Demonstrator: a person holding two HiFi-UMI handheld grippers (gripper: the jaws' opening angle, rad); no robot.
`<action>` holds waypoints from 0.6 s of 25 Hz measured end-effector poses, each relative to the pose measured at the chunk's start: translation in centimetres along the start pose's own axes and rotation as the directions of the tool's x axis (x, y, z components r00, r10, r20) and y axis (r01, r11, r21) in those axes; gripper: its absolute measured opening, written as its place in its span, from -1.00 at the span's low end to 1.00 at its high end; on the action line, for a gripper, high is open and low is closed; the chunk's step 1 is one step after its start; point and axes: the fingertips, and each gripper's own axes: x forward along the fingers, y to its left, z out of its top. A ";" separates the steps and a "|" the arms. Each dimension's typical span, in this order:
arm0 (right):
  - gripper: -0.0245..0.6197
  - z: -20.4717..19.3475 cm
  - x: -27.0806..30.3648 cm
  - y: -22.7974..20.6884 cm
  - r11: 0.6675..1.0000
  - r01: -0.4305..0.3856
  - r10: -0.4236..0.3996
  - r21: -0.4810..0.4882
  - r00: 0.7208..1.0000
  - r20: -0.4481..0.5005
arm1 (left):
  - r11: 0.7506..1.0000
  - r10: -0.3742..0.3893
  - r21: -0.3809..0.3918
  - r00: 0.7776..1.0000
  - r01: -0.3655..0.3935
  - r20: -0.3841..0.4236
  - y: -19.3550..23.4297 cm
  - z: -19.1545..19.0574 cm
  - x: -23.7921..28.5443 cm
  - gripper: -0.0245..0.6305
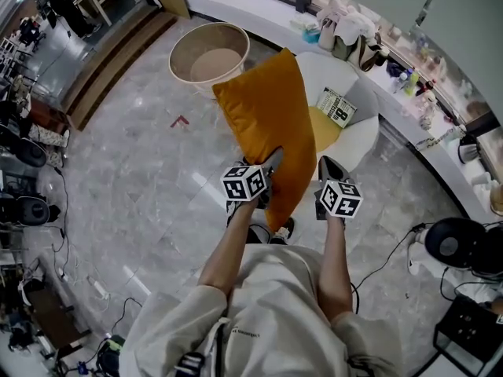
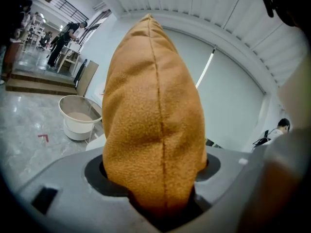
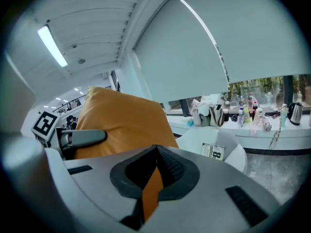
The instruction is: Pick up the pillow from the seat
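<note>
The orange pillow (image 1: 267, 124) hangs upright in the air, off the white seat (image 1: 357, 136) behind it. My left gripper (image 1: 271, 163) is shut on its lower edge; in the left gripper view the pillow (image 2: 155, 130) bulges up out of the left gripper (image 2: 163, 198). My right gripper (image 1: 328, 167) sits just right of the pillow's lower corner. In the right gripper view a thin strip of the orange fabric is pinched in the right gripper (image 3: 150, 188), and the rest of the pillow (image 3: 121, 125) rises to the left.
A yellow cushion (image 1: 324, 128) and a printed booklet (image 1: 336, 107) lie on the seat. A round beige basket (image 1: 209, 53) stands on the marble floor behind the pillow. A counter (image 1: 409, 69) with bags and bottles runs along the right; cables and black gear (image 1: 452, 242) lie at the right.
</note>
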 end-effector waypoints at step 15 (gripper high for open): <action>-0.90 -0.9 -0.1 -0.8 1.000 0.029 -0.029 0.008 0.999 -0.026 | 0.996 0.008 0.085 0.998 -0.003 -0.055 -1.1 -1.2 0.4 0.08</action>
